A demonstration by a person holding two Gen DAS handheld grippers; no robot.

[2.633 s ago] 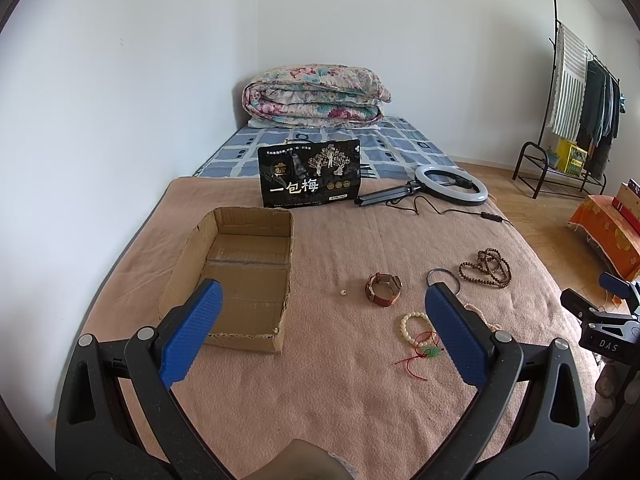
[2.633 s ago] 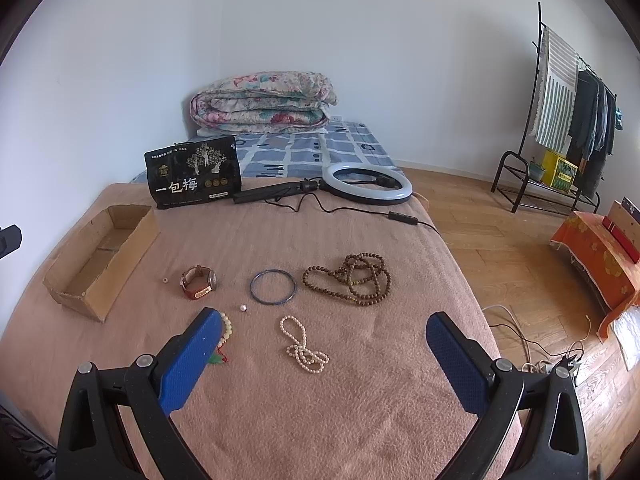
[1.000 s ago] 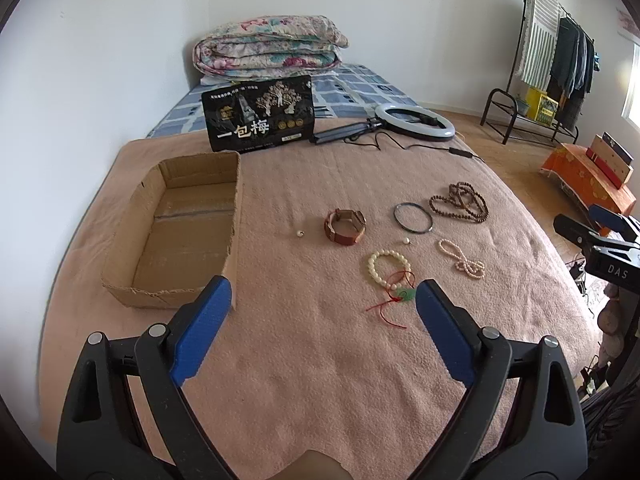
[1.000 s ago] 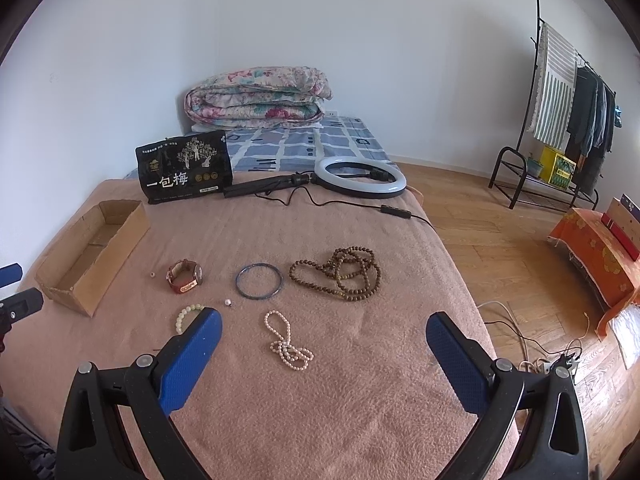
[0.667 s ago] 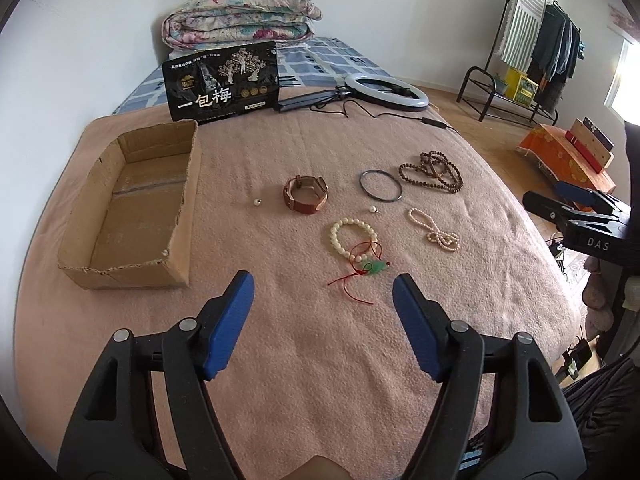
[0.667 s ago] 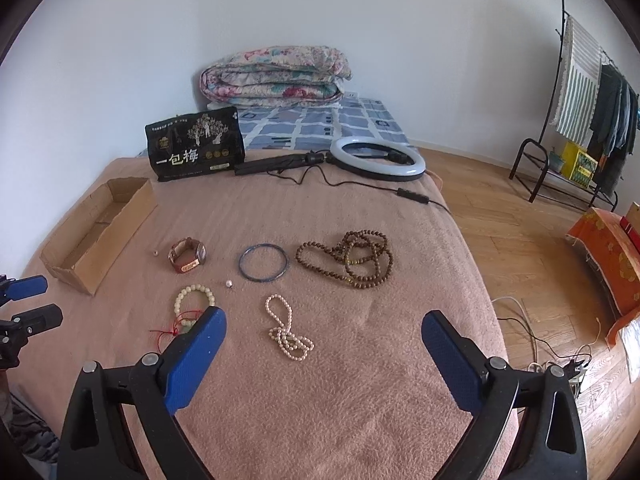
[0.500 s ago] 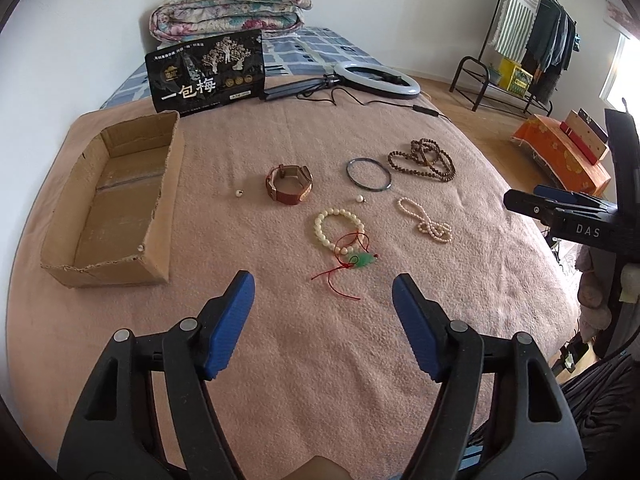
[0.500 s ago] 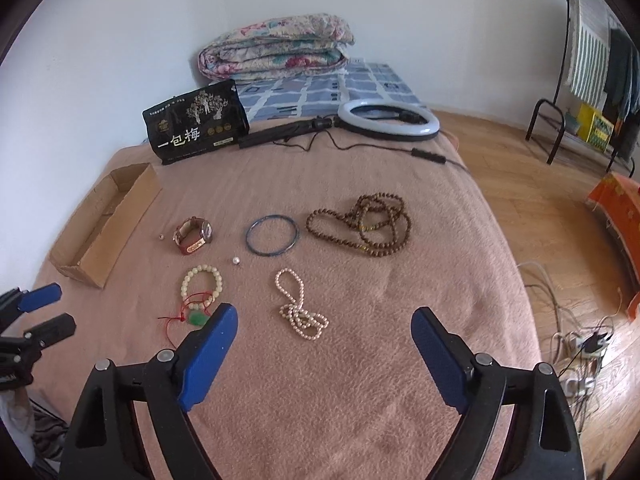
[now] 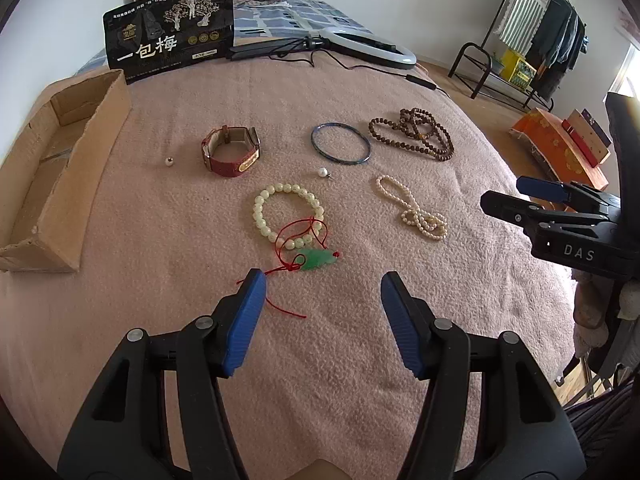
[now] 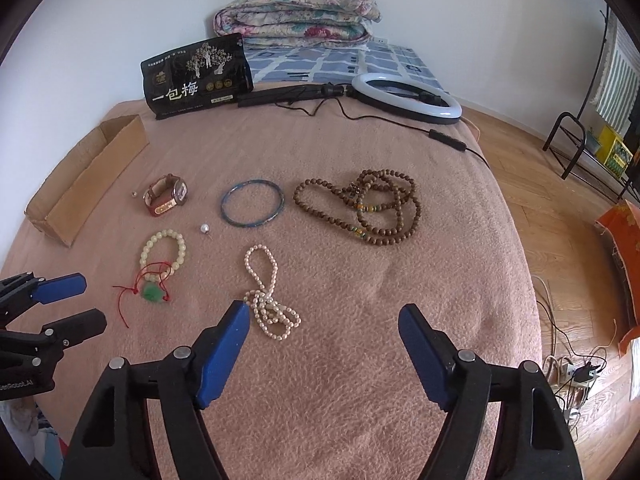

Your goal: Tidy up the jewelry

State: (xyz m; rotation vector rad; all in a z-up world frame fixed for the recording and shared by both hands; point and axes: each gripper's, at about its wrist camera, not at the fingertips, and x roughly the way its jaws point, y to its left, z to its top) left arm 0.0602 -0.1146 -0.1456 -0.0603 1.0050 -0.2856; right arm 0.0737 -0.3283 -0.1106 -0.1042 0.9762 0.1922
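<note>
Jewelry lies loose on our blanket (image 9: pixel 160 220); behind it, a black pouch (image 9: pixel 170 40) reads "一包梅". Our left gripper (image 9: pixel 322 280) and "DAS"-marked right gripper (image 10: pixel 324 314) gape empty, jaws just narrowing.

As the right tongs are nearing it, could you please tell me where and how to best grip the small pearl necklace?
Take the pearl necklace at its bunched near end, from above, pads straddling the heap. There the strands pile up, while the far loop lies flat on the blanket.
</note>
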